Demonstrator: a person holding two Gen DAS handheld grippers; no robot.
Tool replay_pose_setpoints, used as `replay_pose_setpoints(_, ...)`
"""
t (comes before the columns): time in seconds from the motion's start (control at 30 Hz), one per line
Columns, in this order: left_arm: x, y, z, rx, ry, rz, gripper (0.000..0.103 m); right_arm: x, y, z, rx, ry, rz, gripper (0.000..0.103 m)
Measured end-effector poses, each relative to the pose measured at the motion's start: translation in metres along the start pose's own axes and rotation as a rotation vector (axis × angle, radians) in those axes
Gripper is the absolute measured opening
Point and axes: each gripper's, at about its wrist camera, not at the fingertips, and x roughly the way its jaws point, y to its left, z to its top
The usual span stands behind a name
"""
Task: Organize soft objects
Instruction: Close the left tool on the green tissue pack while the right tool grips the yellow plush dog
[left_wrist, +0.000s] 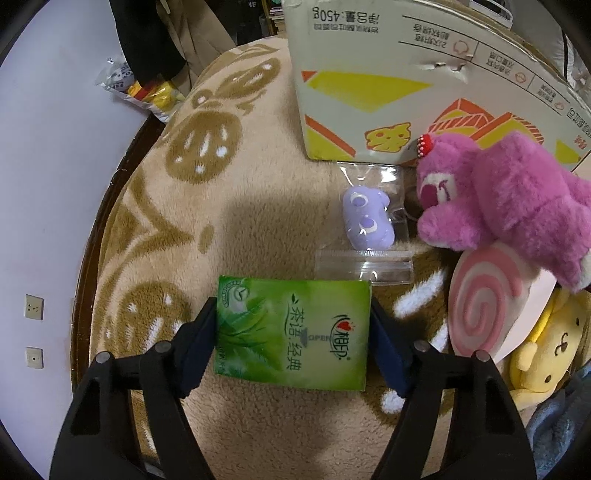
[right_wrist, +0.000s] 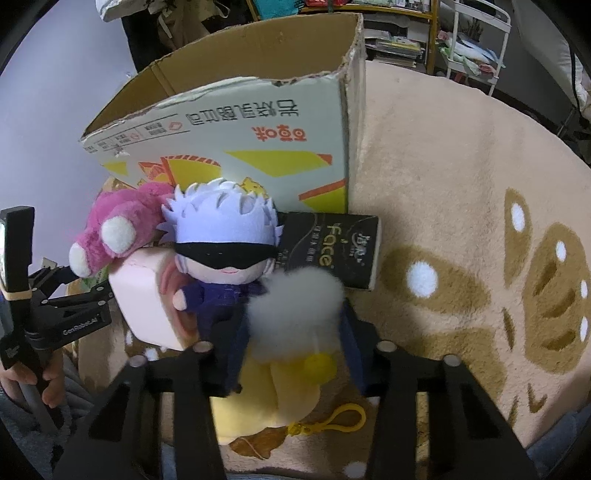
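Observation:
On the tan fleece blanket (left_wrist: 258, 229), a green tissue pack (left_wrist: 295, 332) lies between the fingers of my left gripper (left_wrist: 291, 314), and both pads press on its short sides. My right gripper (right_wrist: 293, 317) is closed around a grey fluffy ball (right_wrist: 295, 306) that sits on a yellow plush toy (right_wrist: 266, 398); the fingers touch the fluff on both sides. Just behind it lie a white-haired blindfolded doll (right_wrist: 225, 240), a pink swirl roll cushion (right_wrist: 147, 302) and a pink bear (right_wrist: 118, 225). An open cardboard box (right_wrist: 240, 122) stands behind them.
A purple squishy toy in a clear bag (left_wrist: 365, 218) lies in front of the box (left_wrist: 369, 92). A black tissue pack (right_wrist: 332, 247) leans by the box corner. A yellow clip (right_wrist: 347, 417) hangs off the plush. A hand (right_wrist: 22, 376) holds the other gripper at far left.

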Motion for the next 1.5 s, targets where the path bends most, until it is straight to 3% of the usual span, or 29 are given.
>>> replay_pose_setpoints(0.2,-0.007,0.000,-0.002,-0.008,-0.018,0.006,0.075,-0.006,0.005,0.002,-0.017,-0.011,0.000,0.034)
replay_pose_setpoints(0.27,-0.010,-0.001,-0.003,-0.010,-0.029,0.010,0.075,-0.009,0.005,0.001,-0.011,-0.025,0.001,0.027)
replay_pose_setpoints(0.37,-0.017,-0.002,-0.006,-0.015,-0.049,0.016,0.075,-0.014,0.002,0.001,0.004,-0.044,0.011,0.026)
replay_pose_setpoints(0.63,-0.062,-0.003,-0.018,-0.046,-0.198,0.012,0.075,-0.037,0.003,-0.004,0.003,-0.128,-0.005,0.025)
replay_pose_setpoints(0.73,-0.077,-0.002,-0.022,-0.053,-0.253,0.019,0.075,-0.049,0.003,-0.002,-0.018,-0.176,-0.006,0.012)
replay_pose_setpoints(1.0,-0.112,0.004,-0.031,-0.081,-0.379,0.019,0.075,-0.065,0.005,-0.003,-0.047,-0.249,0.006,0.011)
replay_pose_setpoints(1.5,-0.127,0.005,-0.036,-0.076,-0.462,0.023,0.075,-0.087,0.000,-0.008,-0.002,-0.322,0.049,0.011)
